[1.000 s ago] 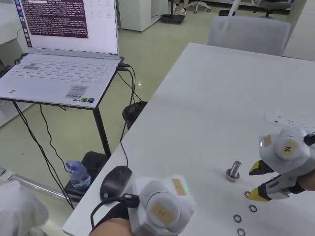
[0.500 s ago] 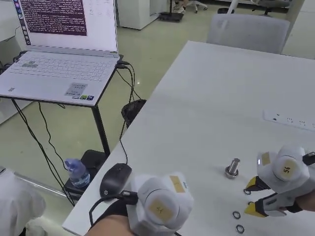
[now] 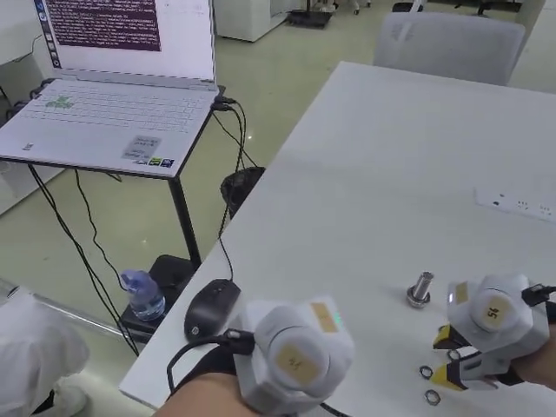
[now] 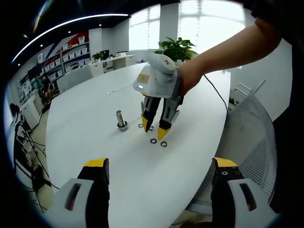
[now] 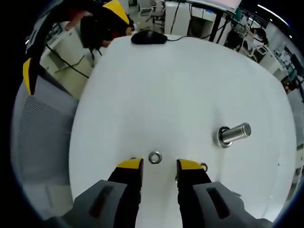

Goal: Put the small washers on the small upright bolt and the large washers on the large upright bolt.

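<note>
One steel upright bolt (image 3: 420, 289) (image 5: 232, 134) (image 4: 121, 119) stands on the white table (image 3: 365, 174). Several small washers lie loose just near of it (image 3: 426, 373) (image 4: 153, 141). My right gripper (image 3: 445, 354) (image 5: 160, 165) (image 4: 153, 131) points down at them, open by a narrow gap. One washer (image 5: 155, 157) lies flat on the table just ahead of its yellow fingertips (image 5: 130, 164); another washer (image 5: 203, 166) lies beside the right finger. My left gripper (image 4: 160, 164) hangs over the near table edge with its jaws wide apart and nothing between them; its white body (image 3: 295, 360) is at the bottom of the head view.
A black mouse (image 3: 211, 308) (image 5: 148, 37) with its cable lies at the table's near left corner. A white power strip (image 3: 521, 206) sits far right. Left of the table, a laptop (image 3: 113, 113) rests on a stand; a grey chair (image 3: 447, 43) stands at the far end.
My right gripper has moved from beside the bolt toward me, down over the loose washers. The left gripper holds its place. The head camera has shifted a little.
</note>
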`<state>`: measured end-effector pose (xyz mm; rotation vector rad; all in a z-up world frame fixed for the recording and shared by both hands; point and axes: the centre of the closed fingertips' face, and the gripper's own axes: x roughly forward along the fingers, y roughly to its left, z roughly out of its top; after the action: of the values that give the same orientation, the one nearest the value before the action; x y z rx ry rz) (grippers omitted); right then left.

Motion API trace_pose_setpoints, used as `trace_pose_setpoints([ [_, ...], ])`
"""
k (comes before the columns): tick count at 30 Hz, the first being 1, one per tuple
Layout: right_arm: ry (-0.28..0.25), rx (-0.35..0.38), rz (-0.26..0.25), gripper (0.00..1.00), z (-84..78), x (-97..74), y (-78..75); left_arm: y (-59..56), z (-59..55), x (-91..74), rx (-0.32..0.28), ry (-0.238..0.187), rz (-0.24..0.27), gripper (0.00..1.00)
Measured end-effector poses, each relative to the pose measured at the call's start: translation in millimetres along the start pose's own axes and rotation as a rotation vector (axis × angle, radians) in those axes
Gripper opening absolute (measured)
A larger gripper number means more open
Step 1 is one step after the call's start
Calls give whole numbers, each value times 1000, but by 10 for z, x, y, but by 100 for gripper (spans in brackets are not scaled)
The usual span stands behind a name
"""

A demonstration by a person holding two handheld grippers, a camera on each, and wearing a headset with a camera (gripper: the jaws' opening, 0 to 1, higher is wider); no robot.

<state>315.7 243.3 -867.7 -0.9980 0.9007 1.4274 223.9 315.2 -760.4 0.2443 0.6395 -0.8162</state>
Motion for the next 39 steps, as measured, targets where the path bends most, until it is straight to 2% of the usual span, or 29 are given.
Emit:
trace_pose_setpoints([
  [7, 8, 0, -6, 28, -5, 51, -18, -14, 8, 20, 16, 3, -6, 90],
  [13, 29, -18, -12, 28, -20, 99, 3, -17, -62, 35, 29, 33, -8, 87],
  [16, 36, -22, -5, 26, -38, 124, 36, -23, -56, 31, 27, 28, -10, 87],
  [17, 21, -15, 3, 25, -11, 119, 47, -21, -58, 32, 23, 27, -9, 87],
  [24, 32, -23, 1, 23, -18, 121, 32, -32, -86, 58, 22, 34, -16, 86],
  [27, 46, -17, -6, 19, -31, 121, 33, -33, -87, 63, 28, 36, -19, 85],
  [36, 91, -20, -3, 17, -34, 133, 34, 12, -78, 51, 33, 33, -14, 83],
  [39, 102, -41, -7, 15, -28, 127, 40, 1, -72, 52, 36, 34, -16, 83],
])
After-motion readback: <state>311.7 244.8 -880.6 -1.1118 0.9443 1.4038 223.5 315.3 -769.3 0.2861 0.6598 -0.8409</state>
